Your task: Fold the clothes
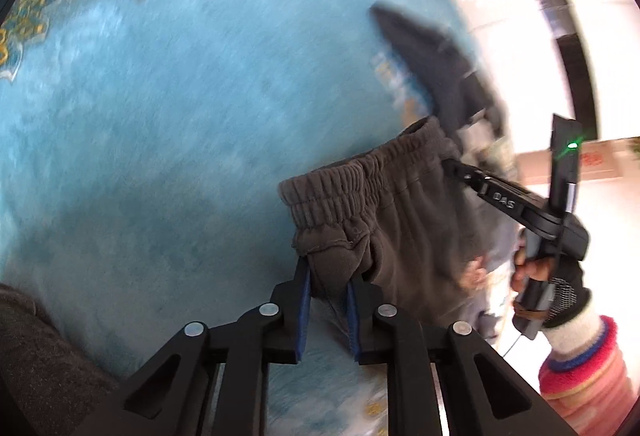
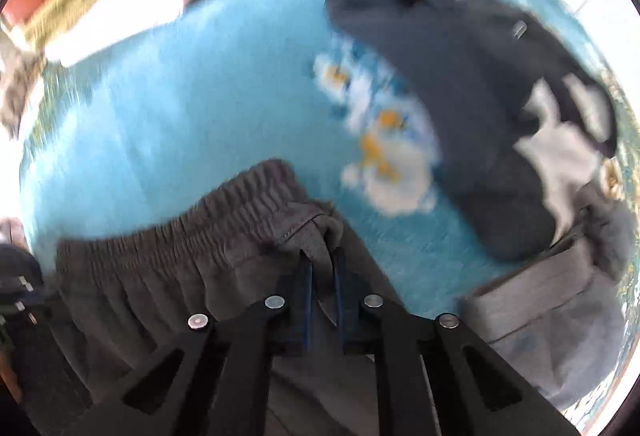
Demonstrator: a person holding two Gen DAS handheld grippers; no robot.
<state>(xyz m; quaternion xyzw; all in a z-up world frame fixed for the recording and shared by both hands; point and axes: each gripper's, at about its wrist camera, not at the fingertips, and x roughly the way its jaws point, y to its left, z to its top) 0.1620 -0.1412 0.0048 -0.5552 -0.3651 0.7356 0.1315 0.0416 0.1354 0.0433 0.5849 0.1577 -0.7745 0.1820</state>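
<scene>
Both grippers, left (image 1: 327, 290) and right (image 2: 322, 278), clamp their fingers on the grey pants (image 1: 400, 204) waistband; motion blur obscures the blue carpet (image 1: 180, 96).

Grey-brown pants (image 1: 384, 204), floral blue carpet (image 1: 168, 108)

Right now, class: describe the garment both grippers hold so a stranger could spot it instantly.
Find the fluffy turquoise rug. Above it, the left gripper and right gripper pinch the brown-grey fleece trousers at opposite ends. Their ribbed, gathered elastic waistband sets them apart from the smooth dark charcoal garment lying nearby.
</scene>
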